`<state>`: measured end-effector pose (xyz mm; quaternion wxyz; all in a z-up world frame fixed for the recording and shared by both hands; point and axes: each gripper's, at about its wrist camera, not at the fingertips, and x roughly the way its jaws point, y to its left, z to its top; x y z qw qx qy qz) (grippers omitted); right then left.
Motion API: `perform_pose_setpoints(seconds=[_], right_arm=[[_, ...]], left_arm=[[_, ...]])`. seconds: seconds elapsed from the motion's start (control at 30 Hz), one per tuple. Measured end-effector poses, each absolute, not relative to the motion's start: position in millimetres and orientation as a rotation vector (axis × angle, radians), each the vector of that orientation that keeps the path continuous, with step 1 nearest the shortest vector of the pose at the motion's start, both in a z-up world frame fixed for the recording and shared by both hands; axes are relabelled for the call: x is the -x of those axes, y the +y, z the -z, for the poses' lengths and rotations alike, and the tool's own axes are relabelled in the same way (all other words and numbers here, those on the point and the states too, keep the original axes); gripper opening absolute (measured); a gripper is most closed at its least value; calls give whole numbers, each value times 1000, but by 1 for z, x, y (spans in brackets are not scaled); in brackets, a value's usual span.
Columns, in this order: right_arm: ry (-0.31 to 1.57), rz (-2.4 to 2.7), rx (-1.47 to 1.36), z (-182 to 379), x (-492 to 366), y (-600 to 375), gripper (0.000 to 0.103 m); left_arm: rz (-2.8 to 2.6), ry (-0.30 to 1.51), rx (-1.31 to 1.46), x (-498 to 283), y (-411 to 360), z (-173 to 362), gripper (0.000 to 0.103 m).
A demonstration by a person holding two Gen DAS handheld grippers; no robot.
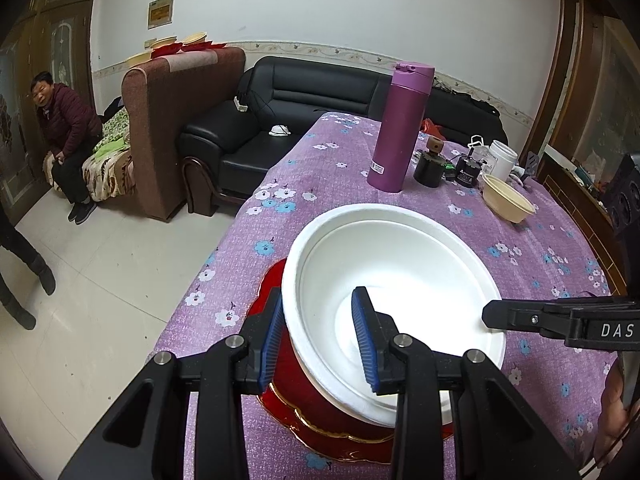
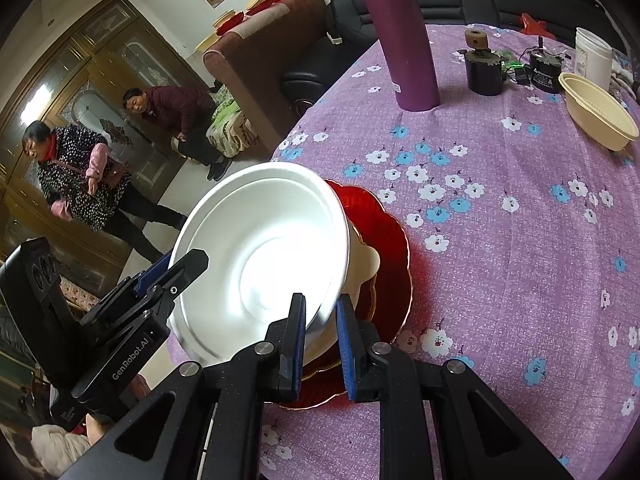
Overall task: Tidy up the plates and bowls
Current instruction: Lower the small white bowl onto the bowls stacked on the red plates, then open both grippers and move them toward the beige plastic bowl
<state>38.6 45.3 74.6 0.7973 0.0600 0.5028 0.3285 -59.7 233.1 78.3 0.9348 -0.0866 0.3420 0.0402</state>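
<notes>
Your left gripper (image 1: 320,336) straddles the near rim of the white foam bowl (image 1: 394,276) — one blue pad outside the wall, one inside, the pads look pressed on the rim. Your right gripper (image 2: 320,340) is closed on the same bowl's rim on the opposite side; in the left wrist view its black finger comes in at 3 o'clock and lies on the rim there. So both hands share the bowl, neither nearer. The bowl is tilted in the right wrist view, mouth turned toward 9 o'clock, and sits over a cream bowl (image 2: 362,264) nested beneath it, both on the red scalloped plate with a gold edge (image 2: 394,240) on the purple flowered tablecloth (image 2: 500,240). The stack lies near the table's edge, dead ahead of both sets of jaws. The move in hand looks like seating or lifting the white bowl on that stack; the tilt is what matters — level it before letting go, I judge. From the stack in the left wrist view: tall purple flask (image 1: 402,128) at 12 o'clock, well apart; a second cream plastic bowl (image 1: 506,198) at 1 o'clock; small dark jars (image 1: 430,166) and a white tub (image 1: 502,158) beyond. Nothing stands between bowl and plate. People (image 2: 80,176) are off the table at 9 o'clock in the right wrist view.
</notes>
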Motion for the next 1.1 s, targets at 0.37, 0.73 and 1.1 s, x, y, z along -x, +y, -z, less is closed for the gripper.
perform_pose_setpoints(seconds=[0.37,0.73,1.1], right_arm=[[1079,-709,-127,-75,-38,46,20],[1054,-710,-141,-80,-36,35,22],[1032,-703,-206,-84,-35,6,22]], left_arm=[[-89,694,178,59,235,-78,39],[-105,672,174,66,234,-87,46],[-87,642,135,74,213,-104,46]])
